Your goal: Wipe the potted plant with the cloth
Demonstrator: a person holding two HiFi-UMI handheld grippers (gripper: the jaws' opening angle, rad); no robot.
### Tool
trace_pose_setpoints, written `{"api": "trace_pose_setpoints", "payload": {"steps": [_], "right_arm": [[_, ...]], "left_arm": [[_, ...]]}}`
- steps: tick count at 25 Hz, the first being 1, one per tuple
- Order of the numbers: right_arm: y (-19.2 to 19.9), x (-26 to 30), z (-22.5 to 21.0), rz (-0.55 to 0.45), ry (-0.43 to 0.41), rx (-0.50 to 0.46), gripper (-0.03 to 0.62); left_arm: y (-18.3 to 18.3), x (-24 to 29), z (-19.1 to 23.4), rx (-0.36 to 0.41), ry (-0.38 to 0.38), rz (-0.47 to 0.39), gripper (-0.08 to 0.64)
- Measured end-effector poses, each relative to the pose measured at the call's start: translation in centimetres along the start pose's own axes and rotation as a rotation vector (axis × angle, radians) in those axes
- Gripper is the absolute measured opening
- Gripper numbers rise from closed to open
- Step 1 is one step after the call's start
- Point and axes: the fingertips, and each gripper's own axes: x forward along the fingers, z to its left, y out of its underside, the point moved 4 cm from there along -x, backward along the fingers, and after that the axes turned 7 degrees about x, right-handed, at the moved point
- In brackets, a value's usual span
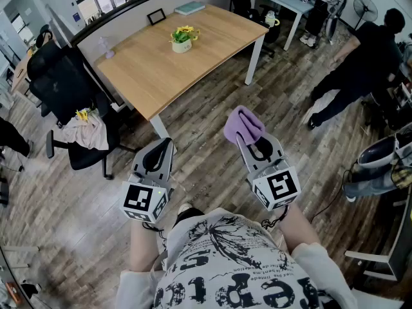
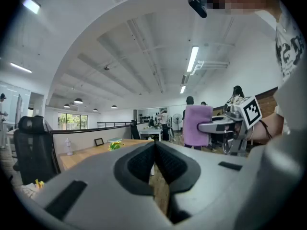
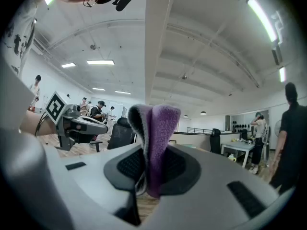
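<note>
Plank floor (image 1: 206,111); desk (image 1: 154,73) at 11 o'clock bears potted plant (image 1: 183,38), perhaps flowering; right gripper (image 1: 253,141) clamps cloth (image 1: 243,124); left gripper (image 1: 166,144) closed, empty.

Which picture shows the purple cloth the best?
The right gripper view: the cloth stands close up in the middle, folded and pinched by the right gripper. The head view shows the cloth from above, a small bunch at that gripper's tip. The left gripper view shows the cloth from the side, farther off.
</note>
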Motion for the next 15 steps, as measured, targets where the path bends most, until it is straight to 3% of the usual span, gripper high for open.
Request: {"api": "trace_pose_setpoints", "payload": {"steps": [9,15], "right_arm": [[0.2,-0.6,-1.6,0.007,-0.010,0.013,0.066],[0.6,-0.6,-3.0,0.011,-0.031,0.012,0.069]], "left_arm": [[-1.2,1.0,-0.9,-0.009,-0.042,-0.037,0.005],[-1.1,3.2,-2.1,-0.025,-0.017,-0.021,0.005]]}}
